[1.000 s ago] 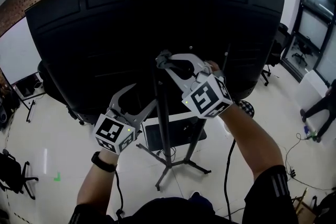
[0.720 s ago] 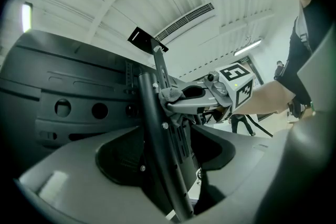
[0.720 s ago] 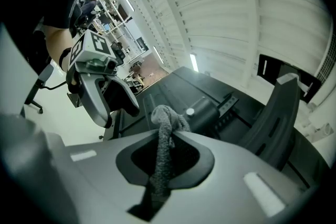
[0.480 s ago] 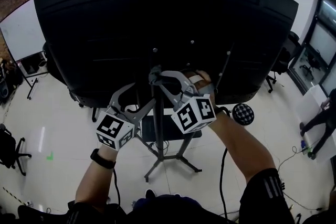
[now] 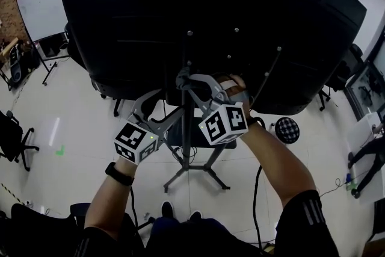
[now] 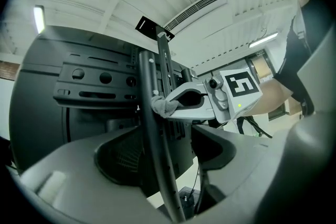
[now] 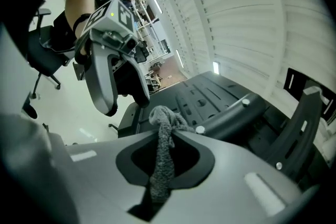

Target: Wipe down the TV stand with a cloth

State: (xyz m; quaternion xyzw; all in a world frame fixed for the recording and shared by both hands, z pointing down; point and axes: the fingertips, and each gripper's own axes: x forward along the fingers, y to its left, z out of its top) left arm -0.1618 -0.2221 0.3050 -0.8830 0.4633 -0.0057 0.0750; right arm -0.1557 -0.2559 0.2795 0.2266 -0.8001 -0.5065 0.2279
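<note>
The TV stand's black pole [image 5: 187, 129] rises from splayed legs [image 5: 194, 174] behind the big black TV back [image 5: 210, 21]. My right gripper [image 5: 185, 79] is shut on a grey cloth [image 5: 183, 76] and presses it against the pole just above the TV's lower edge. The right gripper view shows the cloth [image 7: 164, 155] pinched between the jaws, with the pole [image 7: 231, 113] right beyond it. My left gripper [image 5: 171, 118] is lower down on the pole. In the left gripper view the pole [image 6: 149, 128] runs between its parted jaws, with floor showing on its right.
Office chairs [image 5: 12, 135] and a whiteboard [image 5: 42, 6] stand at the left. A round patterned stool [image 5: 287, 129] sits right of the stand. A black cable [image 5: 257, 201] trails over the pale floor. A person [image 5: 367, 156] is at the far right edge.
The right gripper has slid the cloth down the pole toward the TV's lower edge. The left gripper has stayed by the pole. The head view has swung closer to the TV.
</note>
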